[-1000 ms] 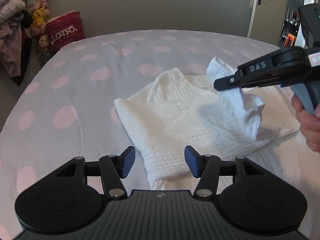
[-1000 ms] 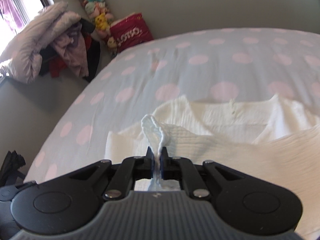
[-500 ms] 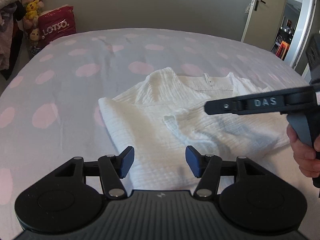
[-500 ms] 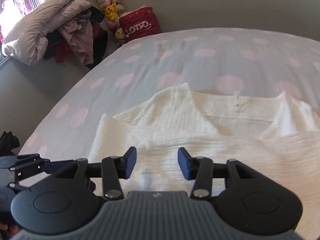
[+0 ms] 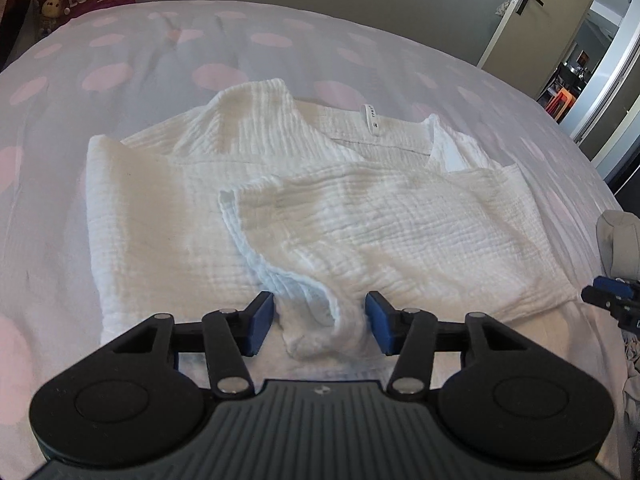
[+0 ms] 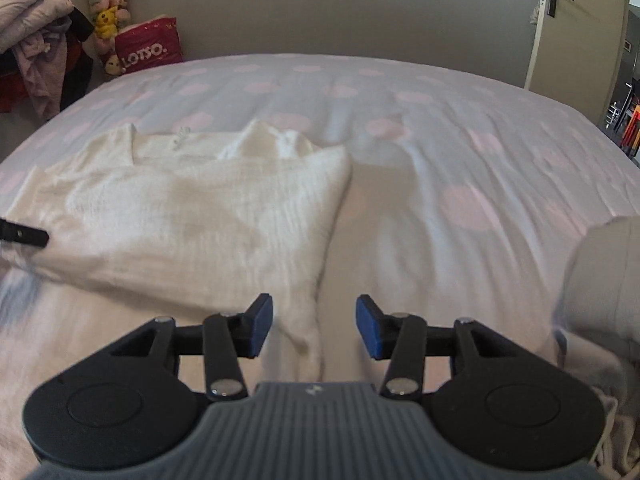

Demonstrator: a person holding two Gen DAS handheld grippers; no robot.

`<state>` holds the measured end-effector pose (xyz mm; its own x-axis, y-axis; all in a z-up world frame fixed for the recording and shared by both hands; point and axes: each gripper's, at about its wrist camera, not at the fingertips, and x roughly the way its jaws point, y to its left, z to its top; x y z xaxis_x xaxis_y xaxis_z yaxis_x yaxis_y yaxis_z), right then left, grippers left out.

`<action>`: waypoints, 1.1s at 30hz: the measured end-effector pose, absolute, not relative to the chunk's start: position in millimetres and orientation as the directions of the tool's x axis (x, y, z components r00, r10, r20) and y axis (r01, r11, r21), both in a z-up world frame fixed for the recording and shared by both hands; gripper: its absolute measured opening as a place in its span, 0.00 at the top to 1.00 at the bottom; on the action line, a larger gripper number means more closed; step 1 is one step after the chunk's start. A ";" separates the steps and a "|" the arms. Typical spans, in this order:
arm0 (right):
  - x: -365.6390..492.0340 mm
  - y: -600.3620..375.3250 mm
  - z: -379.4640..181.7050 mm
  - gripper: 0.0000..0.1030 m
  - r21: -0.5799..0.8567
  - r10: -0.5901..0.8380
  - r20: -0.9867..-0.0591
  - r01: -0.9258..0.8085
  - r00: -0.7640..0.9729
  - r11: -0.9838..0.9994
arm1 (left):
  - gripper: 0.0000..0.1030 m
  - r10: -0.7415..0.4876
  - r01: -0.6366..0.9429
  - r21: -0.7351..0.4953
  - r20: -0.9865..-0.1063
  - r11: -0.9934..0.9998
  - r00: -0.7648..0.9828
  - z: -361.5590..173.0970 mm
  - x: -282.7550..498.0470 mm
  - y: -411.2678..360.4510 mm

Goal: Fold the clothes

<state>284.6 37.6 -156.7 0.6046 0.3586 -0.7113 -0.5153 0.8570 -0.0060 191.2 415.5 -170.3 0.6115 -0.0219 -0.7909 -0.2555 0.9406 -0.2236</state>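
Lying spread on a bedcover point(image 5: 132, 52) dotted with pink, a white crinkled garment point(image 5: 168, 220) has one sleeve folded across its front, the cuff point(image 5: 320, 312) curling down toward the near edge. The left gripper point(image 5: 320, 322) sits low over that cuff, and its jaws are closing: the bunched cuff lies right between the blue pads point(image 5: 260, 320), with the right-hand pad almost at the cloth and the left-hand one a little apart from it. No pad presses the fabric yet, so nothing is grasped.

From the right wrist view, the right gripper point(image 6: 315, 326) stands parted and empty over the garment's point(image 6: 180, 216) near right corner. A narrow fold of white cloth runs up between the fingers point(image 6: 370, 330), closer to the left pad; bare bedcover point(image 6: 460, 160) fills the space toward the right pad. The picture is somewhat blurred, so touch cannot be judged there.

The garment's neckline, with its small label point(image 5: 370, 118), points to the far side of the bed. The right gripper's tip point(image 5: 608, 300) shows at the right edge of the left wrist view, just off the garment's side.
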 end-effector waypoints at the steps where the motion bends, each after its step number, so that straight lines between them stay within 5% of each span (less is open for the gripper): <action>1: 281.9 33.7 -163.8 0.52 -0.019 0.344 -0.718 -0.511 0.606 0.859 | 0.70 -0.012 -0.256 -0.210 -0.793 0.944 0.609 -171.5 192.5 413.7; 4: 286.1 37.1 -174.8 0.54 -0.029 0.325 -0.713 -0.489 0.621 0.872 | 0.86 -0.006 -0.247 -0.201 -0.787 0.948 0.617 -167.2 195.1 410.9; 9: 300.7 51.6 -178.7 0.61 -0.016 0.336 -0.716 -0.496 0.611 0.868 | 0.89 0.006 -0.227 -0.159 -0.807 0.961 0.591 -164.9 202.3 407.8; 11: 296.4 53.6 -179.4 0.95 -0.042 0.331 -0.706 -0.504 0.626 0.863 | 0.93 0.010 -0.232 -0.158 -0.806 0.960 0.592 -166.6 203.2 407.9; 15: 281.1 47.1 -171.7 0.95 -0.178 0.256 -0.624 -0.452 0.739 0.874 | 0.94 -0.008 -0.235 -0.203 -0.773 0.951 0.634 -160.3 201.4 410.6; 25: 289.8 41.3 -192.1 0.93 -0.199 0.200 -0.696 -0.454 0.689 0.869 | 0.93 0.013 -0.214 -0.137 -0.814 0.967 0.580 -170.9 208.5 405.0; 27: 287.6 34.0 -184.0 0.89 -0.163 0.221 -0.705 -0.457 0.674 0.875 | 0.87 0.024 -0.199 -0.115 -0.810 0.973 0.586 -164.7 204.3 403.5; 29: 283.8 24.7 -172.6 0.65 -0.115 0.257 -0.700 -0.460 0.666 0.880 | 0.73 0.038 -0.185 -0.095 -0.796 0.978 0.605 -156.5 197.5 404.9; 33: 284.7 11.7 -143.7 0.58 0.017 0.373 -0.651 -0.478 0.661 0.878 | 0.55 0.073 -0.187 -0.071 -0.741 0.980 0.668 -138.2 188.8 419.1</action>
<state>284.7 11.7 -143.7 0.6614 0.3727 -0.6509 -0.4781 0.8781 0.0169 188.8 419.1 -138.2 0.6678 0.0733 -0.7407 -0.1868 0.9798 -0.0714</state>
